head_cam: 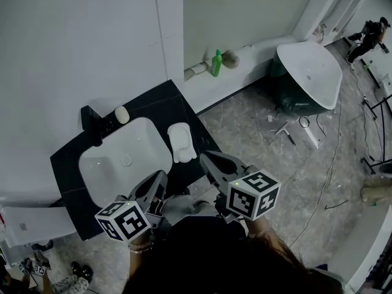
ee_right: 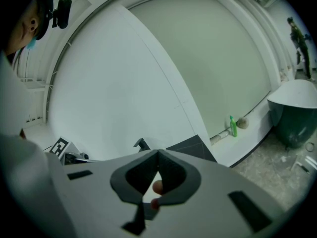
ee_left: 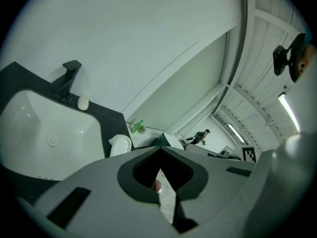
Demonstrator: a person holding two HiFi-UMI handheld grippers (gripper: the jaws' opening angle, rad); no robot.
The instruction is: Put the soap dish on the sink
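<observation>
The white soap dish (head_cam: 181,141) lies on the black counter (head_cam: 67,158), just right of the white sink basin (head_cam: 125,160); the left gripper view has the soap dish (ee_left: 120,145) beyond the jaws. A black faucet (head_cam: 93,124) and a pale soap bar (head_cam: 122,114) stand behind the basin. My left gripper (head_cam: 162,175) hovers at the basin's near edge, shut and holding nothing. My right gripper (head_cam: 204,158) is just right of the dish and close to it, also shut and holding nothing. In both gripper views, left gripper (ee_left: 159,150) and right gripper (ee_right: 158,155), the jaws meet.
A green bottle (head_cam: 216,63) stands on a white ledge by the wall. A large white tub (head_cam: 309,72) on a dark base sits on the stone floor to the right, with cables around it. A person (head_cam: 367,37) stands far off. A white fixture (head_cam: 27,222) is left of the counter.
</observation>
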